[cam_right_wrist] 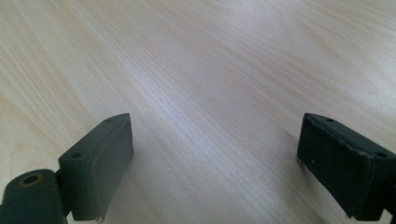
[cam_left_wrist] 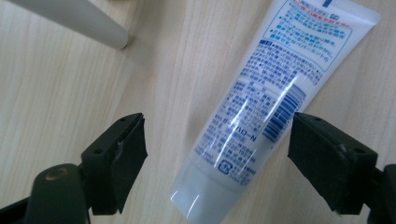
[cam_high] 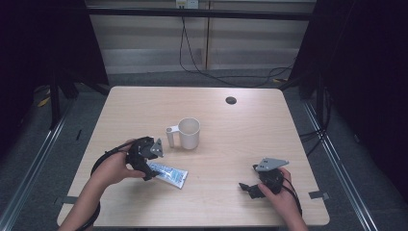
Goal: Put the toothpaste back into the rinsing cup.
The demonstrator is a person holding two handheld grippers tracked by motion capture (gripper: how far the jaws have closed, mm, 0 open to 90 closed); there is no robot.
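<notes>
a wooden table (cam_high: 240, 139) seen from above, with a white mug (cam_high: 188, 133) near its centre, handle to the left, and a tube (cam_high: 169, 174) lying flat in front of it, toward the person's left. the left gripper (cam_high: 150, 174) hangs directly over the tube's near end; the right gripper (cam_high: 246, 187) rests low on bare wood, well apart from both objects.

left gripper view: the tube (cam_left_wrist: 261, 102) lies slantwise between the spread jaws, its clear shoulder nearest the camera and its printed, crimped end farther off. the right jaw sits just beside the tube's edge; the left jaw stands clear of it, so nothing is gripped yet. a pale rod-like shape, probably the mug handle (cam_left_wrist: 79, 21), crosses the upper left corner.

right gripper view: the right gripper (cam_right_wrist: 215, 163) has its jaws released and wide, with plain wood grain between them.

judged step: closing on the tube. to do it well, centre the tube between the pads first, since it now lies nearer the right one, then lower until the pads bracket its flat body and close gently; a soft tube will likely buckle or slip if pinched at its rounded shoulder.
</notes>
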